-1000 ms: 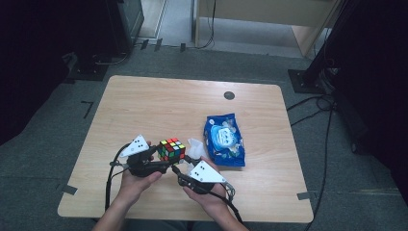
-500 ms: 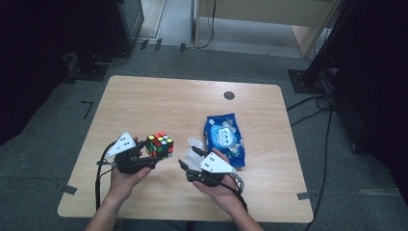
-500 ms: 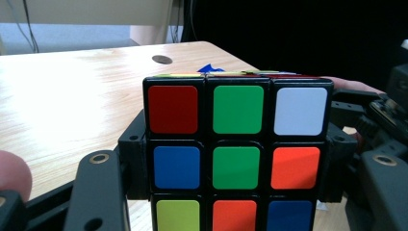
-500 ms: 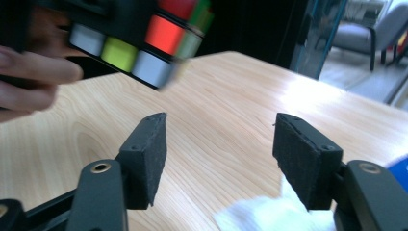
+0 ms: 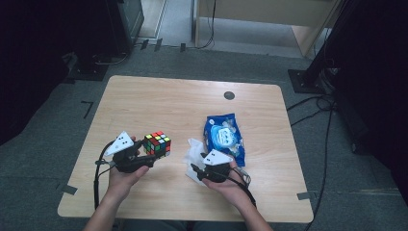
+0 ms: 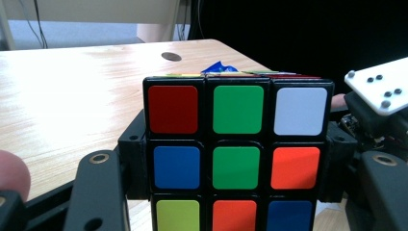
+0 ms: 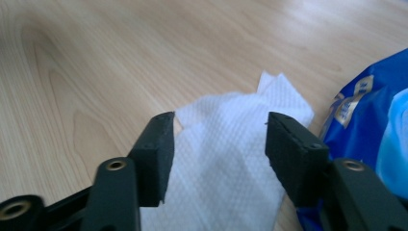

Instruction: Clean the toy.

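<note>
firmly, left tool (image 6: 231, 192) grips cube (image 6: 238, 154); right tool (image 7: 219, 159) over wipe (image 7: 226, 159).

Bench (image 5: 159, 108): pale wood grain, smooth with soft sheen. Cube (image 6: 235, 154): glossy plastic, black frame, coloured stickers. Tissue (image 7: 226, 159): white embossed paper, matt. Packet (image 5: 226, 139): shiny blue plastic film, crinkled.

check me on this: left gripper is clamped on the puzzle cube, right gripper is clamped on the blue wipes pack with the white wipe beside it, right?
Not quite. The left gripper is clamped on the puzzle cube, but the right gripper grips nothing: in the right gripper view its jaws stand open over the white wipe, and the blue wipes pack lies beside them.
</note>
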`<action>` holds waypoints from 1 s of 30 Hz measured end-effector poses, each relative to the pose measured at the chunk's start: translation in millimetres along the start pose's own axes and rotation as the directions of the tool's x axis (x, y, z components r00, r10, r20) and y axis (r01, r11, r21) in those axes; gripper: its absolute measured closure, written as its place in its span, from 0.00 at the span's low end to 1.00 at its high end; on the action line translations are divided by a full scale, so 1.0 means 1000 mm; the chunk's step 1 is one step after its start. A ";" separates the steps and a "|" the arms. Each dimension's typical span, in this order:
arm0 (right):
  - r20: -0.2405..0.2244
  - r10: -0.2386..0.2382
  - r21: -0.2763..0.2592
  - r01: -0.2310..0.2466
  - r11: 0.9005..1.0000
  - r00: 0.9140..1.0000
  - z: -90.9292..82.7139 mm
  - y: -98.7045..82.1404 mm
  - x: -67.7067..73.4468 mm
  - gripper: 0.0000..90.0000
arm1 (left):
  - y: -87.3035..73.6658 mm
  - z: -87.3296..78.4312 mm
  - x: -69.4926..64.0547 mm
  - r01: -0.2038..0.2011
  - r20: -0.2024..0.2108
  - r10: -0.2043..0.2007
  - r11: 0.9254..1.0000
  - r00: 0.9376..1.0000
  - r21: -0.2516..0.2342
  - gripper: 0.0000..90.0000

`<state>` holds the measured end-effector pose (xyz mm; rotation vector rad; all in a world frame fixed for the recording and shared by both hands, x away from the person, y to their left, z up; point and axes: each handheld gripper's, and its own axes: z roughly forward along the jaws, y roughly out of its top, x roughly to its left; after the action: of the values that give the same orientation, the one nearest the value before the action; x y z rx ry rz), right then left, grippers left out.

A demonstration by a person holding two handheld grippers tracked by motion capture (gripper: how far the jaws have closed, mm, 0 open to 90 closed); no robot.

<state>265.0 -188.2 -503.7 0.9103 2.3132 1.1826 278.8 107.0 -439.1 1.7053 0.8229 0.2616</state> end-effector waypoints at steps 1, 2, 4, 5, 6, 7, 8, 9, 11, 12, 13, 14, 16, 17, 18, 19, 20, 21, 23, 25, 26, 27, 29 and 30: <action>0.003 -0.013 0.018 0.013 1.000 1.000 0.001 -0.001 0.000 0.58 | 0.000 0.000 0.000 -0.001 0.001 0.001 1.000 1.000 0.002 0.38; 0.015 -0.013 0.059 0.012 0.998 1.000 0.002 -0.003 -0.001 0.64 | 0.000 0.001 -0.001 -0.001 0.006 0.001 1.000 1.000 0.003 0.38; 0.023 -0.008 0.079 0.006 0.997 1.000 0.002 -0.003 -0.001 0.67 | 0.000 0.001 -0.001 -0.002 0.006 0.002 1.000 1.000 0.003 0.38; 0.026 0.002 0.098 -0.005 0.995 1.000 0.002 -0.004 -0.002 0.70 | 0.000 0.001 -0.001 -0.005 0.007 0.005 1.000 1.000 0.004 0.38; 0.032 0.007 0.117 -0.011 0.993 0.999 0.003 -0.004 -0.002 0.74 | 0.000 0.001 -0.002 -0.006 0.007 0.006 1.000 1.000 0.005 0.38; 0.034 0.000 0.130 -0.005 0.991 0.999 0.003 -0.005 -0.002 0.78 | -0.001 0.001 -0.002 -0.008 0.007 0.008 1.000 1.000 0.007 0.38; 0.028 0.006 0.147 -0.010 0.989 1.000 0.004 -0.006 -0.002 0.82 | -0.001 0.001 -0.002 -0.008 0.008 0.008 1.000 1.000 0.009 0.38; 0.017 0.039 0.173 -0.041 0.984 0.999 0.006 -0.006 0.000 0.87 | -0.001 0.002 -0.002 -0.007 0.010 0.007 1.000 1.000 0.010 0.38; 0.017 0.055 0.172 -0.057 0.984 0.998 0.007 -0.006 0.001 0.88 | -0.001 0.002 -0.002 -0.007 0.011 0.007 1.000 1.000 0.011 0.38; 0.011 0.077 0.174 -0.078 0.982 0.997 0.007 -0.005 0.003 0.88 | -0.001 0.003 -0.002 -0.009 0.011 0.009 1.000 1.000 0.011 0.38; -0.014 0.122 0.159 -0.118 0.980 0.992 0.010 -0.004 0.007 0.85 | -0.001 0.003 -0.002 -0.008 0.013 0.008 1.000 1.000 0.012 0.38; -0.014 0.122 0.159 -0.118 0.980 0.992 0.010 -0.004 0.007 0.85 | -0.002 0.003 -0.002 -0.010 0.013 0.010 1.000 1.000 0.014 0.38; -0.111 0.207 0.095 -0.197 0.976 0.972 0.018 -0.006 0.019 0.68 | -0.002 0.004 -0.002 -0.009 0.013 0.009 1.000 1.000 0.016 0.38; -0.111 0.207 0.095 -0.197 0.976 0.972 0.018 -0.006 0.019 0.68 | -0.002 0.004 -0.003 -0.011 0.014 0.011 1.000 1.000 0.018 0.38; -0.139 0.209 0.071 -0.200 0.977 0.968 0.020 -0.006 0.023 0.64 | -0.002 0.004 -0.003 -0.013 0.015 0.013 1.000 1.000 0.017 0.38; -0.168 0.203 0.055 -0.197 0.979 0.965 0.021 -0.006 0.027 0.63 | -0.002 0.004 -0.003 -0.014 0.016 0.013 1.000 1.000 0.015 0.38; -0.194 0.191 0.040 -0.187 0.982 0.962 0.021 -0.004 0.029 0.61 | -0.002 0.003 -0.002 -0.016 0.018 0.016 1.000 1.000 0.016 0.38; -0.209 0.169 0.015 -0.170 0.985 0.963 0.020 -0.002 0.030 0.59 | -0.002 0.002 -0.002 -0.013 0.020 0.013 1.000 1.000 0.012 0.38; -0.197 0.084 -0.036 -0.093 0.995 0.977 0.015 0.002 0.029 0.54 | -0.002 0.002 -0.001 -0.009 0.027 0.009 1.000 1.000 0.012 0.38; -0.168 0.025 -0.057 -0.035 0.998 0.985 0.014 0.004 0.024 0.46 | -0.002 0.003 -0.001 -0.011 0.030 0.010 1.000 0.999 0.020 0.38; -0.166 0.013 -0.053 -0.022 0.998 0.986 0.014 0.003 0.023 0.45 | -0.003 0.004 -0.001 -0.012 0.031 0.012 1.000 0.999 0.021 0.38; -0.171 0.003 -0.033 -0.009 0.999 0.985 0.015 0.002 0.022 0.45 | -0.003 0.005 -0.002 -0.016 0.034 0.015 1.000 0.999 0.025 0.38; -0.174 -0.026 0.033 0.032 0.999 0.985 0.018 -0.001 0.025 0.48 | -0.003 0.006 -0.004 -0.024 0.038 0.023 0.999 0.999 0.028 0.38; -0.166 -0.042 0.063 0.053 0.997 0.985 0.019 -0.002 0.026 0.50 | -0.003 0.006 -0.005 -0.028 0.041 0.027 0.999 0.999 0.031 0.38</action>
<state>256.7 -159.7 -517.4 0.8023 2.5048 1.2082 277.6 99.5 -442.8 1.7467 0.7772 0.2330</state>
